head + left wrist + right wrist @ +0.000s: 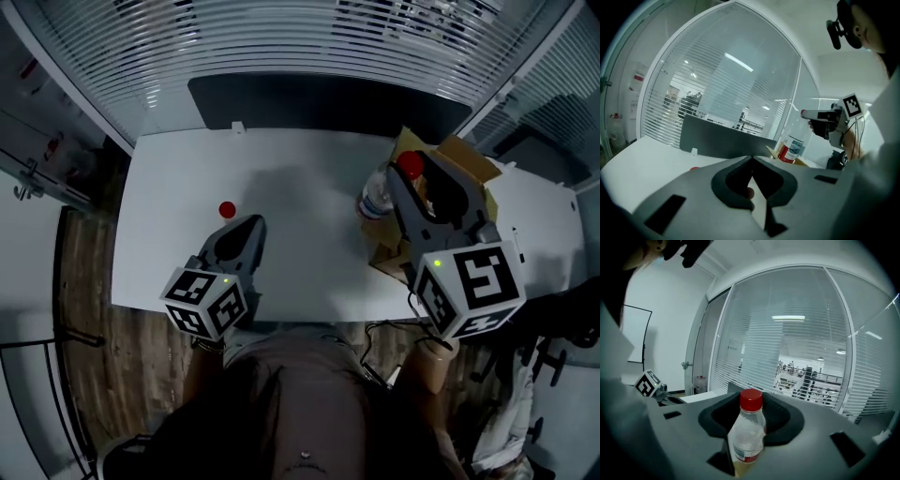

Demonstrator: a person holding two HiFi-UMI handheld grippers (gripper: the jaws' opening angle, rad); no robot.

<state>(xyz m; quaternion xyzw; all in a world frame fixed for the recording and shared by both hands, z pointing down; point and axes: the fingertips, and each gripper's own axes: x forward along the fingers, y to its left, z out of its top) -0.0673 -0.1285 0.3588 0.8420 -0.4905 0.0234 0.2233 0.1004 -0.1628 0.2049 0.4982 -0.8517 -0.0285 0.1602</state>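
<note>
My right gripper (406, 176) is shut on a clear plastic bottle (748, 437) with a red cap (751, 400) and a red-and-white label. It holds the bottle high, over the table's right side beside a cardboard box (461, 161). In the left gripper view the bottle (791, 146) hangs under the right gripper (812, 115). My left gripper (253, 225) rests low near the table's front edge with its jaws shut and nothing seen held. A small red round cap (226, 209) lies on the white table (309, 178) just ahead and left of its tip, also seen as a red cap (695, 168) from that gripper.
An open cardboard box stands at the table's right end. A dark panel (328, 101) runs along the table's back edge, with a glass wall and blinds (281, 37) behind it. Wood floor (84, 309) lies to the left. Cables and a chair crowd the lower right.
</note>
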